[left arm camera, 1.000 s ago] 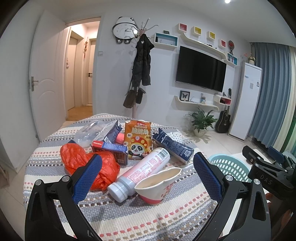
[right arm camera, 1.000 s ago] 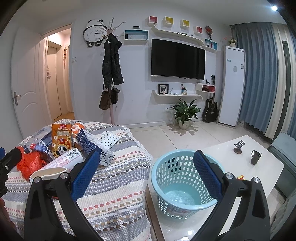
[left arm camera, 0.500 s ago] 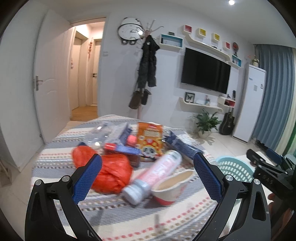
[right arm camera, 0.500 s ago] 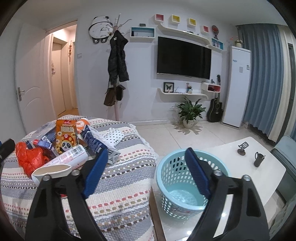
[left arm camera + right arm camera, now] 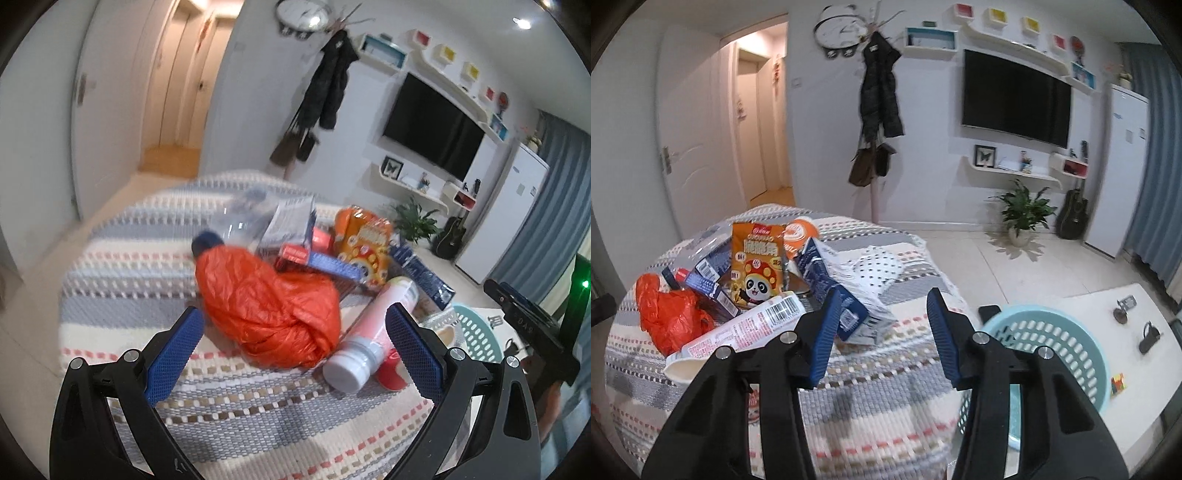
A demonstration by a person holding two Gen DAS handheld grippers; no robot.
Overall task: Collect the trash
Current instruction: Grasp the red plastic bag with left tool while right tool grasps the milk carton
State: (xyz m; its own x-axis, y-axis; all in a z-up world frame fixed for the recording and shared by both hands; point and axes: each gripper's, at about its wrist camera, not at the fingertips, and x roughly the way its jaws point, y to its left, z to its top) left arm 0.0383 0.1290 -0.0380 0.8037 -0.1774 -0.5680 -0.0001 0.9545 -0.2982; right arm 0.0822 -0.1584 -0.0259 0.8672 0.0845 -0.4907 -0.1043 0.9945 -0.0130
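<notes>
A home living room — a wall-mounted television (image 5: pixel 1015 107), a coat rack (image 5: pixel 877 122) hung with a dark jacket, a panda-shaped wall clock (image 5: pixel 838 33), a potted plant (image 5: pixel 1021 214) and a guitar (image 5: pixel 1073 214) — with blue curtains (image 5: pixel 1156 166).

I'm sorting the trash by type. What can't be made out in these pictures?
- Bowl, left wrist view: mostly behind the hand-held gripper's finger.
- Clear bottle, left wrist view: blurred.
- Basket, right wrist view: inside hidden by its wall and the finger.
- Small toy: too small.
</notes>
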